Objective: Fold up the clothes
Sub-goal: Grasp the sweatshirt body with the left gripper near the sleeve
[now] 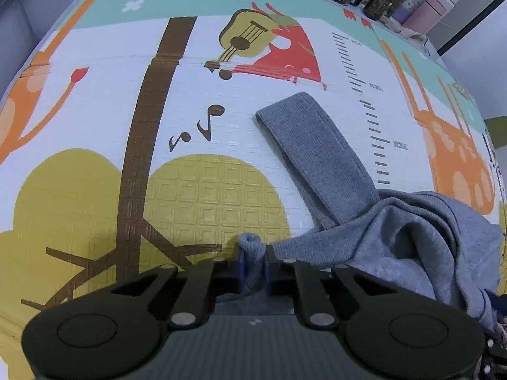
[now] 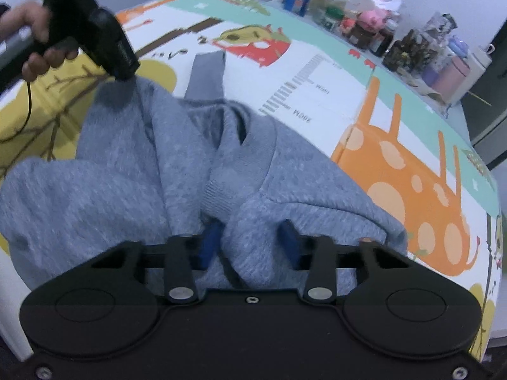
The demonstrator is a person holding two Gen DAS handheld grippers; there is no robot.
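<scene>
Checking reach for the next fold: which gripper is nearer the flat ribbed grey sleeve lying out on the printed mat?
Left. The left gripper pinches fabric just beside the flat ribbed grey sleeve; the right gripper sits across the bunched body, farther away.

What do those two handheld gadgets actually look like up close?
Both are matte black. The left gripper and right gripper have blue-padded jaws on linkage bars with silver rivets and round discs. A bare hand holds the left one; a thin dark cable hangs below.

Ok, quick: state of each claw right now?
Left claw: shut on a bunched bit of the grey sweatshirt.
Right claw: open, sweatshirt fabric lying between its fingers, not pinched.
</scene>
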